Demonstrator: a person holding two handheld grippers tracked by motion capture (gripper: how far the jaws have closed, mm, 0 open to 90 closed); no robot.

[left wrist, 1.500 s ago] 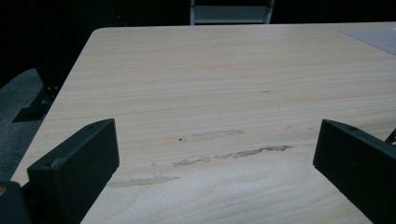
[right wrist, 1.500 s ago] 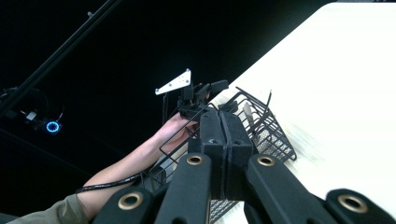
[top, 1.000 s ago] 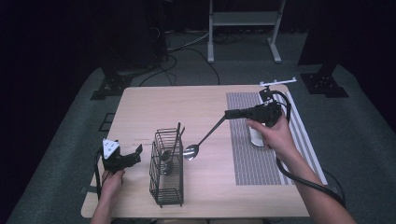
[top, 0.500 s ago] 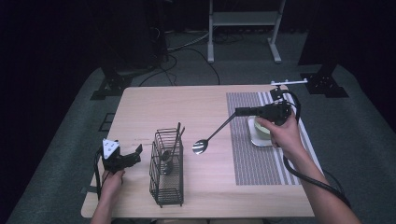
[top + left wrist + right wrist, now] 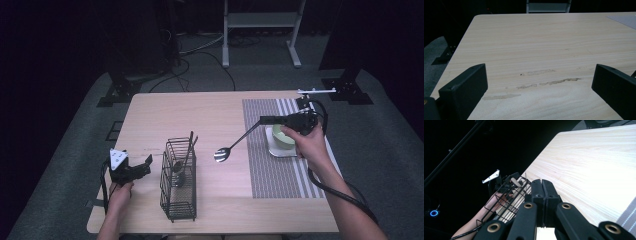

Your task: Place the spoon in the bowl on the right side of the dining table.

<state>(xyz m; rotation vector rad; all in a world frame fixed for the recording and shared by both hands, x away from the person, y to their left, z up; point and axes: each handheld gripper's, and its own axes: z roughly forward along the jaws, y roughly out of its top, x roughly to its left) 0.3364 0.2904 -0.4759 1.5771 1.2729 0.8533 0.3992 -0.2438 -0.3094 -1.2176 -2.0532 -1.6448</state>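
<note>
My right gripper (image 5: 264,120) is shut on the handle of a metal spoon (image 5: 227,149), which slants down to the left with its bowl just above the table (image 5: 200,115). In the right gripper view its jaws (image 5: 542,188) are pressed together, pointing toward the black wire basket (image 5: 506,195). That basket (image 5: 179,182) stands near the front of the table and holds a few utensils. Left of it, my left gripper (image 5: 144,165) rests low over the wood, open; in the left gripper view the jaws stand wide apart over bare table (image 5: 544,50).
A striped grey mat (image 5: 277,175) covers the table's right side. On it a pale green bowl (image 5: 281,136) sits on a white square dish, just under my right hand. Dark floor, stands and cables surround the table.
My right gripper has carried the spoon to the right, away from the basket and over the mat's edge. The left gripper has stayed where it was.
</note>
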